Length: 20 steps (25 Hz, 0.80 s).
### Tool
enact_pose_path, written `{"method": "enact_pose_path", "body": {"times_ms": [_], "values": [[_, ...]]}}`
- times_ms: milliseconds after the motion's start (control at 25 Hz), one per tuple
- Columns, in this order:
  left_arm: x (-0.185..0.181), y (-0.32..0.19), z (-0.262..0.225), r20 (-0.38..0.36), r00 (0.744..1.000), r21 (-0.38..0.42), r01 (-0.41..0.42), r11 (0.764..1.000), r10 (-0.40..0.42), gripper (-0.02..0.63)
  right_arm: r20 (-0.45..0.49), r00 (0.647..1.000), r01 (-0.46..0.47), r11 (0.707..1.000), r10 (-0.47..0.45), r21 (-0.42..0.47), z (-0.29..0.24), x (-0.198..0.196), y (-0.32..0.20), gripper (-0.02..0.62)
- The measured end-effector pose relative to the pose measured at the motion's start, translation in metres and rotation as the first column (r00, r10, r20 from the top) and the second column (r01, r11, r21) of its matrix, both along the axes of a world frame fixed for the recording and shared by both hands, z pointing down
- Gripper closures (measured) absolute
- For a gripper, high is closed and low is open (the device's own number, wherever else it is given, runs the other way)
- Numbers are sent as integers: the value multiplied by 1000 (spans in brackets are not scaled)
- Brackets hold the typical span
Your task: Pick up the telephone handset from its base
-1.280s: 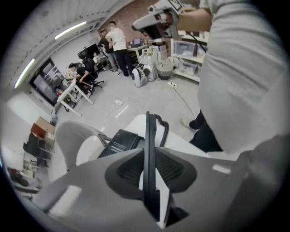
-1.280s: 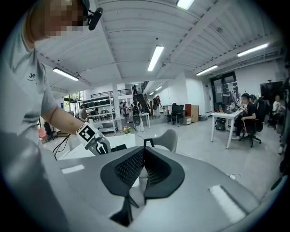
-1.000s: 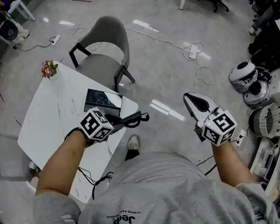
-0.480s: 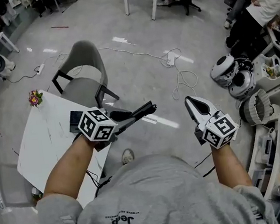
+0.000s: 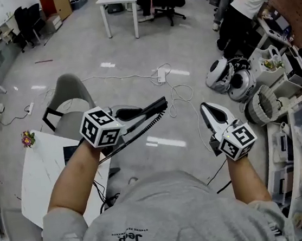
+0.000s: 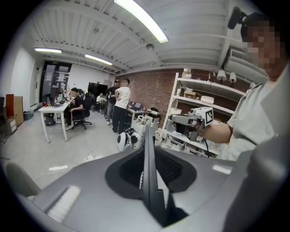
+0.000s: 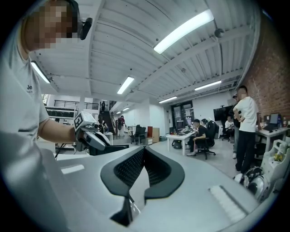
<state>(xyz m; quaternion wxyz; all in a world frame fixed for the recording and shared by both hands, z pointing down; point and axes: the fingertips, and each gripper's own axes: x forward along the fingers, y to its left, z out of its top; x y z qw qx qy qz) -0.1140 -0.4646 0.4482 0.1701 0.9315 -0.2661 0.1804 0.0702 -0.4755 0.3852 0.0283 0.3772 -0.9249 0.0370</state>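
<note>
My left gripper (image 5: 134, 116) is shut on the black telephone handset (image 5: 157, 106) and holds it in the air, well above and to the right of the white table (image 5: 38, 180). A coiled cord (image 5: 136, 132) runs from the handset down toward the table. The dark base (image 5: 70, 153) sits on the table, mostly hidden by my left arm. In the left gripper view the handset (image 6: 148, 181) stands edge-on between the pads. My right gripper (image 5: 208, 109) hovers to the right, shut and holding nothing; its pads meet in the right gripper view (image 7: 144, 152). There the left gripper (image 7: 90, 131) shows with the handset (image 7: 111, 147).
A grey chair (image 5: 69, 100) stands behind the table, and a small flower bunch (image 5: 29, 139) sits at the table's far corner. Cables and a power strip (image 5: 162, 77) lie on the floor. White helmet-like units (image 5: 227, 78) and shelves (image 5: 301, 142) are at the right; people stand at the back.
The left gripper has risen with the handset, away from the table and base, and the cord has stretched out. The right gripper has risen too. The view now takes in more of the room.
</note>
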Motion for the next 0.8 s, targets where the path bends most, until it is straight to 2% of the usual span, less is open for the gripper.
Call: {"method": "enact_pose_path", "body": {"times_ms": [200, 400, 800], "values": [[40, -16, -30, 28, 995, 61, -93, 994, 92, 468, 17, 999, -50, 998, 50, 43, -18, 31, 0, 592], [74, -23, -49, 82, 981, 104, -186, 977, 178, 468, 35, 995, -96, 991, 94, 89, -39, 57, 1, 591], [121, -24, -56, 155, 947, 124, -302, 945, 282, 468, 45, 989, -147, 980, 142, 133, -60, 85, 2, 591]]}}
